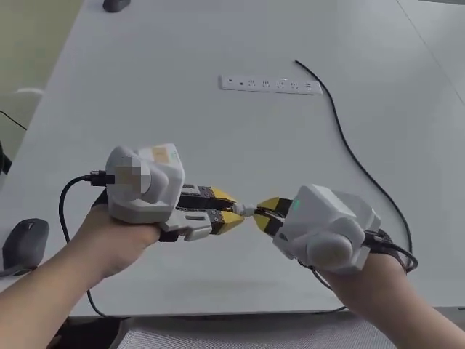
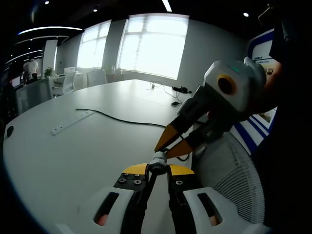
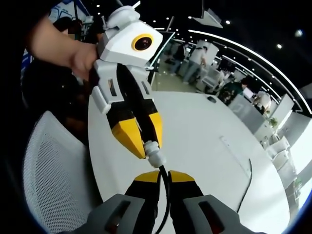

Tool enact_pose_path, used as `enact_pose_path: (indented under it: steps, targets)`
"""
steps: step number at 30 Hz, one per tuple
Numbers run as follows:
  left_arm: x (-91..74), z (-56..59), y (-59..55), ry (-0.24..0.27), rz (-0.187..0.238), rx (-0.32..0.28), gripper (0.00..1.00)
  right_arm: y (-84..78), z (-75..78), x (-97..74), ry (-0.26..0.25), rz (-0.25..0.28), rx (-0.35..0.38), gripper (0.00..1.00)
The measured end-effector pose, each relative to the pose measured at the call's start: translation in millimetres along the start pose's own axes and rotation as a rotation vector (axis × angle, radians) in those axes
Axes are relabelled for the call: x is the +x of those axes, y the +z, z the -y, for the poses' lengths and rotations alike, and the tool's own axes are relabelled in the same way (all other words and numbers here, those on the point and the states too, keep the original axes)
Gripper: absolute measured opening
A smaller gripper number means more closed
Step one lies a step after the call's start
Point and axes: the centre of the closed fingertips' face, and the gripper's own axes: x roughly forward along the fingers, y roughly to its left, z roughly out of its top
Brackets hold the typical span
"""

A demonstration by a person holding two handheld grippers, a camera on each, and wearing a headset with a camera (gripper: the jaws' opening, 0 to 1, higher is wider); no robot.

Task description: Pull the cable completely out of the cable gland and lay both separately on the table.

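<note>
Hard to see much of the cable (image 3: 165, 195) here tbh. In the right gripper view it's just a thin black line dropping from the cable gland (image 3: 152, 151) into the slot between the jaws of my right tool (image 3: 164, 176), which are pressed together on it. I can't tell how far it sits inside the gland. From the head view the gland is a tiny white blob between the two sets of yellow tips, and the cable there is too small to make out. My left tool (image 1: 231, 211) is pinching the gland itself, nearly tip to tip with the right one, both over the near part of the bench (image 1: 182, 123). Further back on the bench there's a white power strip (image 1: 271, 85) with a black cord (image 1: 356, 160) snaking down the right side. There's a grey mouse (image 1: 25, 243) off to the left and a mesh chair (image 2: 229, 170) just beside the bench.
</note>
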Motion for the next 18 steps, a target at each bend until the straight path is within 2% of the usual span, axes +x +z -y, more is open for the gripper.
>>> enact_pose_path:
  steps: [3,8,13,18]
  targets:
    - [-0.4,-0.8,0.1,0.002,0.002,-0.001,0.15,-0.9,1.3,0.2,0.000,0.009,0.050,0.01]
    - [-1.0,-1.5,-0.4,0.007,0.003,-0.003,0.15,-4.8,4.0,0.6,-0.009,0.004,0.079,0.01]
    - [-3.1,-2.8,-0.1,0.012,0.004,-0.004,0.15,-15.2,11.7,0.4,-0.028,-0.001,0.161,0.01]
    - [-3.9,-4.1,0.1,0.015,0.007,-0.006,0.15,-27.0,18.0,0.6,-0.045,-0.003,0.274,0.01]
